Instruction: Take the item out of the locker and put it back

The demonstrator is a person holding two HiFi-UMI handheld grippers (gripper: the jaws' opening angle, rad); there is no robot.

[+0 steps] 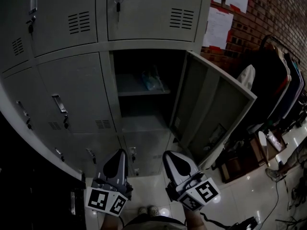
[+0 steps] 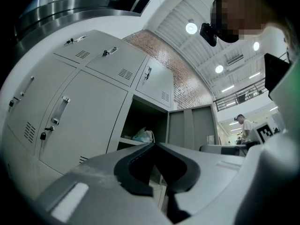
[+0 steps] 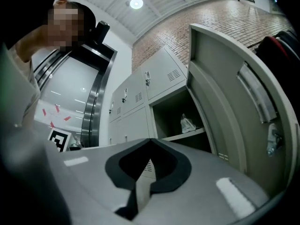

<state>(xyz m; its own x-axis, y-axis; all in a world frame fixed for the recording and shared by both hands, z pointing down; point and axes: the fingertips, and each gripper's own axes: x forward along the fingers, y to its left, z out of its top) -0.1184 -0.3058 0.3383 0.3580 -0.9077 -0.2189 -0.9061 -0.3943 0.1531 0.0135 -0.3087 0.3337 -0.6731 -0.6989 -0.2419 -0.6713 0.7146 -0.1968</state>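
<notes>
My left tool (image 1: 117,153) and right tool (image 1: 169,154), both pressed together, empty, before the open locker (image 1: 144,124); shelved bag (image 1: 152,80) dim, indistinct.

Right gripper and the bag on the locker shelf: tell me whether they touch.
Apart. The head view shows the right gripper, jaws together, well below the bag lying on the shelf inside the open locker.

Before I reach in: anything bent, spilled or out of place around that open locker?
Nothing stands out. The door stands wide open and looks straight, the bag sits on the shelf inside, nothing spilled below. The left hand-held gripper and right hand-held gripper are both shut and empty, short of the locker.
</notes>
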